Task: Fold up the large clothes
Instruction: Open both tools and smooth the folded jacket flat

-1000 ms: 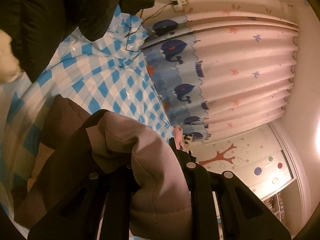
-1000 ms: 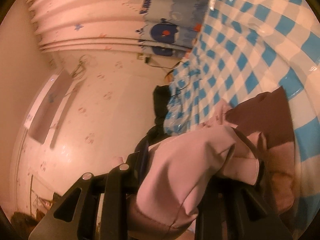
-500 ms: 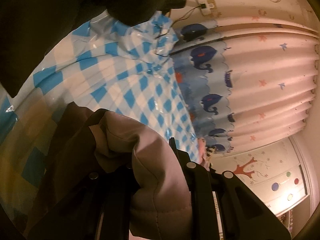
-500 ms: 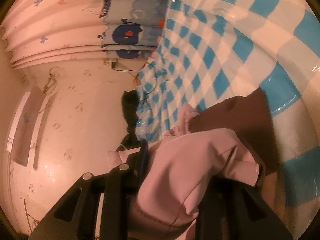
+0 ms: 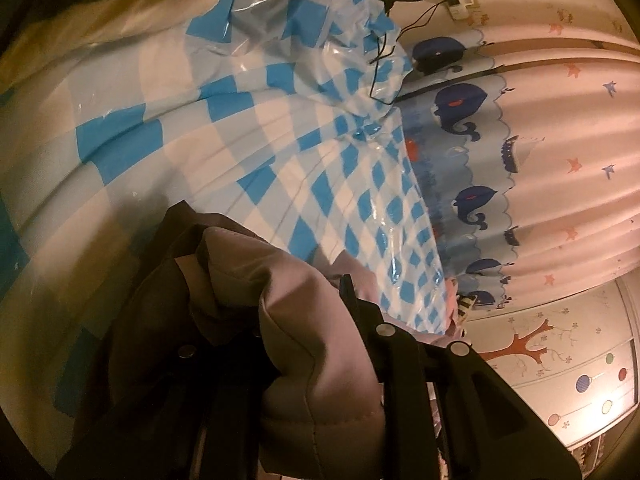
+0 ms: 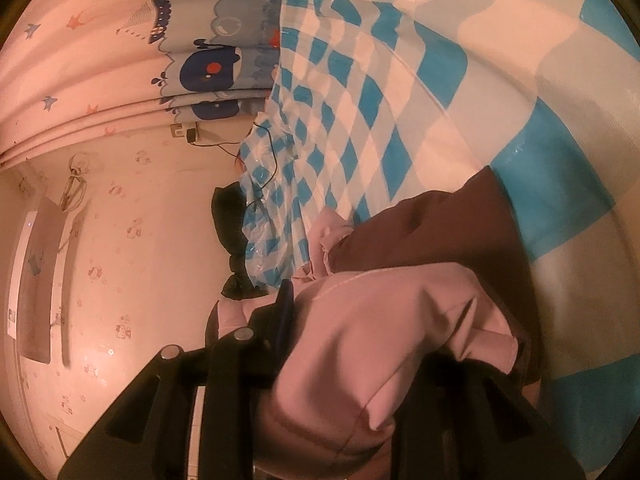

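Note:
A padded pale pink garment with a dark brown lining [image 5: 304, 344] is bunched between the jaws of my left gripper [image 5: 296, 320], which is shut on it. Its brown side [image 5: 160, 320] hangs over the blue-and-white checked plastic table cover [image 5: 248, 128]. My right gripper [image 6: 384, 320] is shut on another part of the same garment [image 6: 372, 340]; the brown lining [image 6: 448, 232] lies on the checked cover [image 6: 400, 92] ahead of it. Both sets of fingertips are hidden by the fabric.
A whale-print curtain [image 5: 540, 152] hangs past the table's far edge, also in the right wrist view [image 6: 120, 40]. A wall socket with a black cable [image 5: 460, 0] is beside it. Dark clothing [image 6: 228, 216] sits at the table's end. A wall unit [image 6: 36, 284] hangs on the wall.
Both grippers have moved forward over the checked cover while holding the garment. The dark clothing has slid to the top edge of the left view; the cover looms larger in both views.

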